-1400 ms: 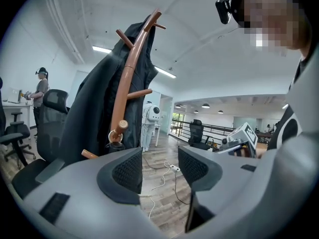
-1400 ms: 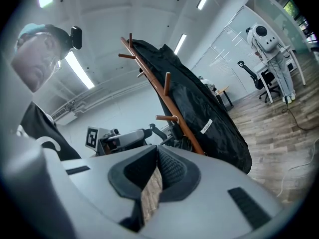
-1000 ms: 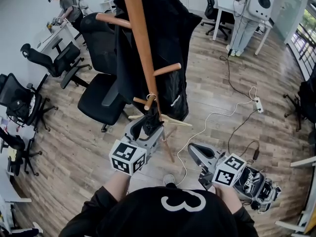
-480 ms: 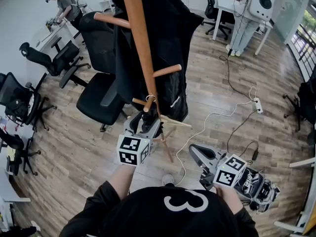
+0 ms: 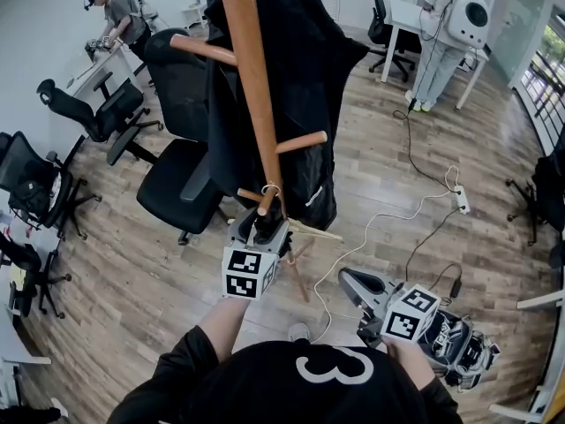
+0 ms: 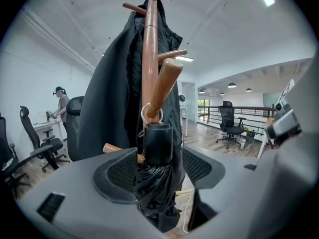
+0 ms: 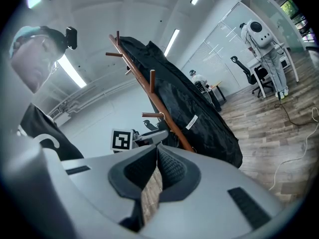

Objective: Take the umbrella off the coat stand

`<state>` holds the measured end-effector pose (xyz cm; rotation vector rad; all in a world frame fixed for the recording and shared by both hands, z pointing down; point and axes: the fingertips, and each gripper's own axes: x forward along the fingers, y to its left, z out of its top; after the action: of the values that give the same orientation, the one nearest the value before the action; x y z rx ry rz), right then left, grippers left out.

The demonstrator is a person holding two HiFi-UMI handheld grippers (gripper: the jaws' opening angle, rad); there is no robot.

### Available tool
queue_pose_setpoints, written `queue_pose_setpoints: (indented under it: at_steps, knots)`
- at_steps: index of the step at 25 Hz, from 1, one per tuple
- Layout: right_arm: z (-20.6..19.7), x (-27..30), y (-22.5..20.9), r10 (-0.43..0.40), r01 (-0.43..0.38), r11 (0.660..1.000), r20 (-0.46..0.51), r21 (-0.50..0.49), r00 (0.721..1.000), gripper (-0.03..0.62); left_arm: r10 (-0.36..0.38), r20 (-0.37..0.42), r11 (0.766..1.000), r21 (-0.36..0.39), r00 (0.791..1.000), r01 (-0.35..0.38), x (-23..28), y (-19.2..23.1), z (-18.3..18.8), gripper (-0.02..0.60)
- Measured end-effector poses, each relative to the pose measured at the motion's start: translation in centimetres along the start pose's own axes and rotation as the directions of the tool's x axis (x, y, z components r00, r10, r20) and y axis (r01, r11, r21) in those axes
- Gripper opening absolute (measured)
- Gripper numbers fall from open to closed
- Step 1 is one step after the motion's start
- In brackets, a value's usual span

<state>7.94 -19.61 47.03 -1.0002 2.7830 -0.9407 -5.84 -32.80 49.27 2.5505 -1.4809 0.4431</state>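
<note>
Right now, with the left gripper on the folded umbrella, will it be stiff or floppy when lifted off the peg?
The crumpled fabric of the umbrella will probably give under the left gripper, while its hard handle looks stiff. It seems light for its size, hanging by a ring on a slanted peg, so it may swing once freed.

Shirt (image 5: 256, 389): a large white "3" (image 5: 331, 365).
Left cube (image 5: 247, 274): black-and-white square codes, no letters or numbers.
Right cube (image 5: 404, 319): the same kind of code.
Coat tag (image 5: 311, 198): white, print too small to read.
</note>
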Motion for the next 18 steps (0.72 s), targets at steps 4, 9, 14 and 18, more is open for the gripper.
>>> queue_pose_setpoints:
  at_steps: [4, 9, 14, 18]
  knots:
    - [0.3, 0.3, -0.4, -0.003, 0.003, 1.000, 0.005, 0.019, 1.000, 0.026, 0.028, -0.002, 1.000, -0.009, 1.000, -0.028, 0.7, 0.6, -0.2, 0.273]
    - [-0.3, 0.4, -1.0, -0.014, 0.015, 1.000, -0.007, 0.027, 1.000, 0.026, 0.047, 0.011, 0.999, -0.010, 0.999, -0.047, 1.0, 0.9, -0.4, 0.270]
    - [-0.6, 0.2, -1.5, -0.022, 0.022, 0.999, -0.008, 0.037, 1.000, 0.026, 0.067, 0.023, 0.997, -0.027, 0.997, -0.067, 1.1, 0.9, -0.3, 0.239]
    - [-0.5, 0.1, -1.7, -0.027, 0.027, 0.999, -0.004, 0.038, 1.000, 0.026, 0.069, 0.021, 0.997, -0.031, 0.997, -0.068, 1.3, 0.8, -0.3, 0.229]
